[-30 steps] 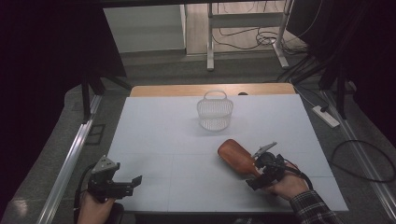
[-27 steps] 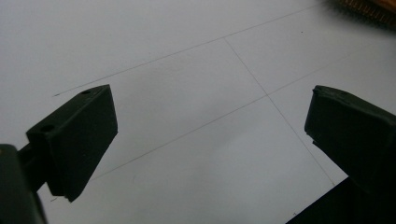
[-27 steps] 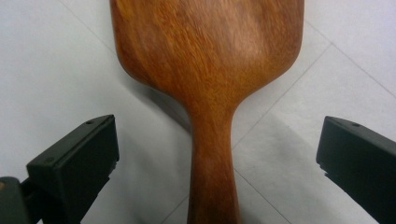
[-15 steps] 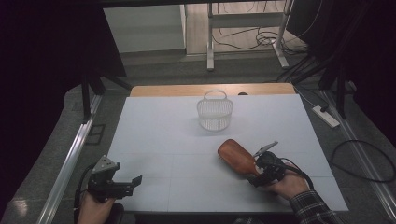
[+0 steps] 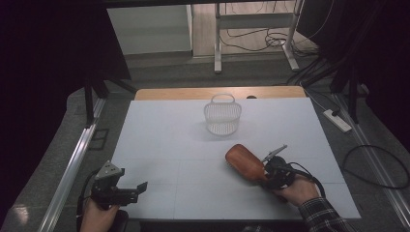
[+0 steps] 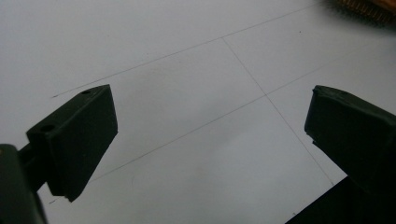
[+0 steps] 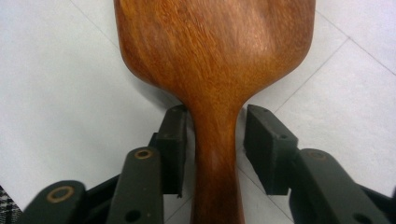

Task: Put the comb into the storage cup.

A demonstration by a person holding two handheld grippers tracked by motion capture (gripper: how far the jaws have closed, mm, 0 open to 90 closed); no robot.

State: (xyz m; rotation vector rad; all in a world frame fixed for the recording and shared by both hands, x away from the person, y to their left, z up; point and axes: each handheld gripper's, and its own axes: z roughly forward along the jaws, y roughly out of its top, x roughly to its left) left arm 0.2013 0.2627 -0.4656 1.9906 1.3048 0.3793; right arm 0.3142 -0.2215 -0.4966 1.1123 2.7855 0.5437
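A wooden hairbrush (image 5: 244, 163) lies back up on the white table (image 5: 164, 135), at the front right. In the right gripper view its handle (image 7: 215, 158) runs between the jaws of my right gripper (image 7: 215, 114). Those jaws have just been closing around the handle. The left pad (image 7: 173, 144) is at the wood and a thin gap shows beside the right pad (image 7: 266, 144). In the high view the right gripper (image 5: 267, 173) sits at the brush's handle end. My left gripper (image 5: 140, 187) rests at the front left, open, with bare table between its jaws (image 6: 210, 116).
A white mesh basket (image 5: 222, 116) with a handle stands upright at the back middle of the table. The brush's bristle edge (image 6: 369, 5) peeks in at the top right of the left gripper view. Dark floor and cables surround the table.
The right gripper's jaws have narrowed from wide apart to close around the brush handle. Neither hand has shifted, and the brush lies where it was.
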